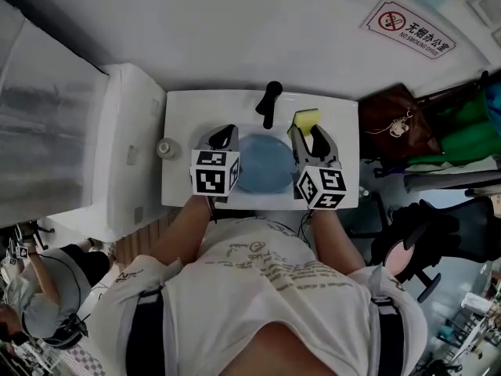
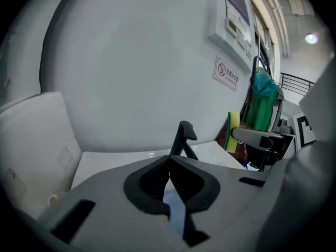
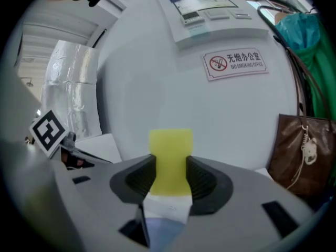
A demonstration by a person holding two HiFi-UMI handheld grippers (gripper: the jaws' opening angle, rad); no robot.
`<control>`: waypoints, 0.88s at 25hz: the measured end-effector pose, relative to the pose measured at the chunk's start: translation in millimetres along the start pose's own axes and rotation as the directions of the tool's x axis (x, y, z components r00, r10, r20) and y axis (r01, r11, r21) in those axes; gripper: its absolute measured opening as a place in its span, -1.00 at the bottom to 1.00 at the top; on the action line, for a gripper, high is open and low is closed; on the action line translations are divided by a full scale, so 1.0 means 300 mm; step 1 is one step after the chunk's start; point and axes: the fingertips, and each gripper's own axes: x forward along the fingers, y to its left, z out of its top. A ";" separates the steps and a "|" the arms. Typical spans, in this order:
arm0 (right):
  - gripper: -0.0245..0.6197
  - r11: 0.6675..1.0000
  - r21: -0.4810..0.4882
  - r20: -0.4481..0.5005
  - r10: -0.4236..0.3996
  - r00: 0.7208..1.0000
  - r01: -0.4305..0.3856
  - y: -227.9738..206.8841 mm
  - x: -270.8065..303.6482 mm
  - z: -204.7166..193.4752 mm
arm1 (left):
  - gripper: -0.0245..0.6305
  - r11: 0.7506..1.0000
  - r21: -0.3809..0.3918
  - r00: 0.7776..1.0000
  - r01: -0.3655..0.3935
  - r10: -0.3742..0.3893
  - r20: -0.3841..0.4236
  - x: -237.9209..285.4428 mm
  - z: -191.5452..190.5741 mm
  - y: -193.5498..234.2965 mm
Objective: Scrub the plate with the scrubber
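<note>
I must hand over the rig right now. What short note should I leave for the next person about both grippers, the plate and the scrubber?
Left gripper: shut, empty, at the left side of the blue plate.
Right gripper: shut on the yellow scrubber, seemingly clear of the plate.
Plate: lies in the white sink, in front of the black tap.
Done: scrubber is in hand.
Left: lower it onto the plate and scrub; no scrubbing seen yet.
</note>
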 end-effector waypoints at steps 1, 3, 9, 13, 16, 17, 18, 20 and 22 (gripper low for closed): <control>-0.35 1.000 -0.001 -0.021 0.003 1.000 -0.003 0.000 0.001 -0.031 | -0.86 1.000 -0.013 1.000 -0.007 0.006 -0.030 0.009 -0.039 0.010; -0.35 1.000 -0.004 -0.063 0.010 0.998 -0.010 -0.003 -0.001 -0.090 | -0.85 0.999 -0.027 0.996 -0.017 0.014 -0.090 0.024 -0.114 0.027; -0.35 0.999 -0.022 -0.163 0.032 0.986 -0.036 0.013 -0.020 -0.235 | -0.85 0.999 -0.040 0.956 0.006 -0.017 -0.293 0.078 -0.358 0.043; -0.35 0.999 -0.012 -0.189 0.030 0.982 -0.033 0.013 -0.035 -0.278 | -0.40 0.995 -0.101 0.928 0.005 -0.042 -0.371 0.111 -0.476 0.060; -0.35 1.000 -0.006 -0.194 0.019 0.981 -0.020 0.007 -0.050 -0.291 | -0.33 0.984 -0.176 0.896 -0.018 -0.062 -0.439 0.131 -0.561 0.079; -0.35 1.000 -0.005 -0.193 0.013 0.981 -0.014 0.003 -0.056 -0.292 | -0.33 0.981 -0.194 0.885 -0.032 -0.062 -0.461 0.139 -0.589 0.089; -0.35 1.000 -0.003 -0.193 0.007 0.981 -0.007 -0.002 -0.061 -0.292 | -0.33 0.977 -0.209 0.874 -0.044 -0.063 -0.481 0.147 -0.615 0.097; -0.35 1.000 0.000 -0.192 -0.005 0.981 0.005 -0.014 -0.070 -0.292 | -0.33 0.972 -0.228 0.852 -0.063 -0.066 -0.520 0.167 -0.658 0.111; -0.35 1.000 0.003 -0.190 -0.021 0.982 0.022 -0.030 -0.078 -0.291 | -0.33 0.973 -0.218 0.832 -0.074 -0.060 -0.551 0.192 -0.687 0.129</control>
